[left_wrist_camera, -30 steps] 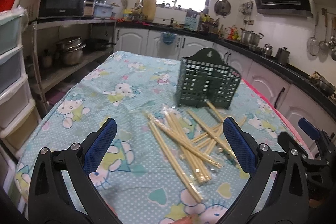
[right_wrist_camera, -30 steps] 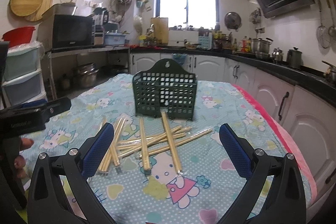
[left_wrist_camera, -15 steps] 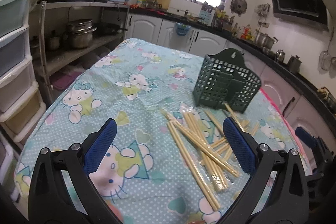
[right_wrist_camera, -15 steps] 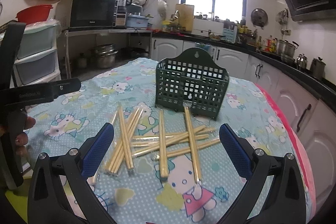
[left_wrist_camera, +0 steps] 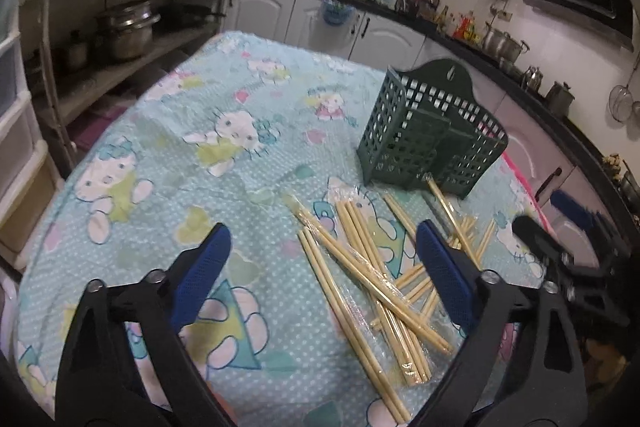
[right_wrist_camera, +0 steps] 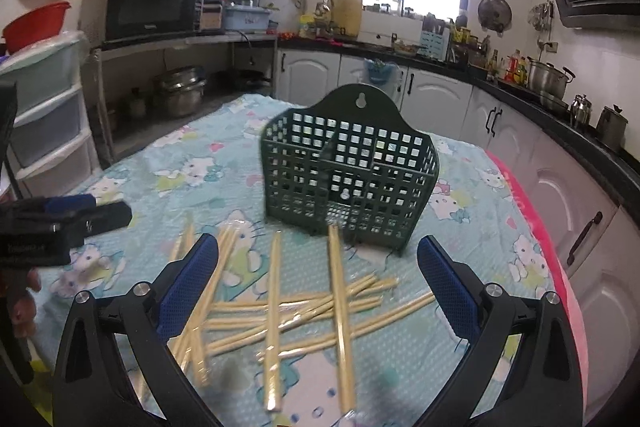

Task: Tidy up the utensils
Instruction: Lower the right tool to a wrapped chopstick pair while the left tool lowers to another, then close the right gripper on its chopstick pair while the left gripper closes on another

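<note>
Several bamboo chopsticks (left_wrist_camera: 360,279), some in clear wrappers, lie scattered on the table just in front of a dark green perforated utensil holder (left_wrist_camera: 432,135). The holder (right_wrist_camera: 348,179) stands upright and looks empty. My left gripper (left_wrist_camera: 320,267) is open and empty, hovering above the left part of the chopstick pile. My right gripper (right_wrist_camera: 316,275) is open and empty, low over the chopsticks (right_wrist_camera: 276,311), facing the holder. The left gripper also shows at the left edge of the right wrist view (right_wrist_camera: 60,223).
The table wears a light blue cartoon-cat cloth (left_wrist_camera: 192,155). White kitchen cabinets (right_wrist_camera: 560,211) run along the right and back. A shelf with pots (left_wrist_camera: 124,31) and plastic drawers (right_wrist_camera: 44,119) stand to the left.
Both grippers have moved forward and lower toward the chopsticks and the holder. Both stay open. The chopsticks and holder have not moved.
</note>
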The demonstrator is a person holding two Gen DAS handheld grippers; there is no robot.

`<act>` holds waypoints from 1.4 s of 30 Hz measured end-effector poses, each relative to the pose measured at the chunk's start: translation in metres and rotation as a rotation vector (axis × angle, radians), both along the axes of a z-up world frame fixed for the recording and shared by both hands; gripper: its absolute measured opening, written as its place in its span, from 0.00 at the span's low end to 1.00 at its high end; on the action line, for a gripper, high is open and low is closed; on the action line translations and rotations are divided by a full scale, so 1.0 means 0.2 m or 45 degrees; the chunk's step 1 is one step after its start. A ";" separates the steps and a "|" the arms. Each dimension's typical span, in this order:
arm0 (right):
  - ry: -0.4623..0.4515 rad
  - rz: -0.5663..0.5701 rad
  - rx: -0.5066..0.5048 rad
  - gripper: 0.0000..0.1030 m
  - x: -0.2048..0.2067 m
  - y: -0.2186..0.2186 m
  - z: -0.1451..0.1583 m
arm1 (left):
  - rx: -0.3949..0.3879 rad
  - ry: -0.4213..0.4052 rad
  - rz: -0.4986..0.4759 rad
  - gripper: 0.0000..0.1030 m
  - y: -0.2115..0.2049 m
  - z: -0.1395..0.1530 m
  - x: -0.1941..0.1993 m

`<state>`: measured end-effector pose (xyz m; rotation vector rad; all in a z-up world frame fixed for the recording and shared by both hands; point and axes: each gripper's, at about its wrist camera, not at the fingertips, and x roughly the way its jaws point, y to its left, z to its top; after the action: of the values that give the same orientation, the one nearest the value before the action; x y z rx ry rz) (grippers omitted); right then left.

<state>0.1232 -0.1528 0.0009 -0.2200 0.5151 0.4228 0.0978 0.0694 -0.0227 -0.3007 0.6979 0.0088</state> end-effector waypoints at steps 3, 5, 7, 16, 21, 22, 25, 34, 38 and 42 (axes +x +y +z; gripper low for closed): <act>0.046 0.002 -0.026 0.80 0.10 0.01 0.00 | -0.034 0.072 -0.024 0.69 -0.01 -0.05 0.06; 0.074 0.011 -0.033 0.74 0.16 0.01 -0.01 | -0.058 0.116 -0.039 0.65 -0.01 -0.09 0.11; 0.107 0.009 -0.050 0.68 0.22 0.02 -0.03 | -0.082 0.172 -0.045 0.61 0.00 -0.14 0.15; 0.261 0.021 -0.134 0.49 0.42 0.07 -0.17 | -0.278 0.356 -0.034 0.33 0.10 -0.32 0.28; 0.321 0.016 -0.148 0.46 0.51 0.08 -0.24 | -0.333 0.367 -0.030 0.32 0.13 -0.32 0.33; 0.328 0.013 -0.149 0.46 0.53 0.08 -0.25 | -0.341 0.373 -0.027 0.32 0.14 -0.32 0.34; 0.381 0.015 -0.145 0.42 0.58 0.10 -0.28 | -0.335 0.384 -0.031 0.29 0.15 -0.33 0.37; 0.513 0.023 -0.138 0.34 0.70 0.15 -0.37 | -0.395 0.374 -0.044 0.18 0.22 -0.35 0.40; 0.526 0.023 -0.152 0.27 0.73 0.15 -0.39 | -0.429 0.365 -0.057 0.16 0.25 -0.36 0.39; 0.551 0.019 -0.131 0.13 0.75 0.09 -0.38 | -0.460 0.368 -0.069 0.10 0.27 -0.37 0.38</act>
<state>0.2730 -0.1356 -0.0756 -0.2319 0.9616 0.4606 0.1737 0.1229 -0.0965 -0.6352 0.9959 -0.1292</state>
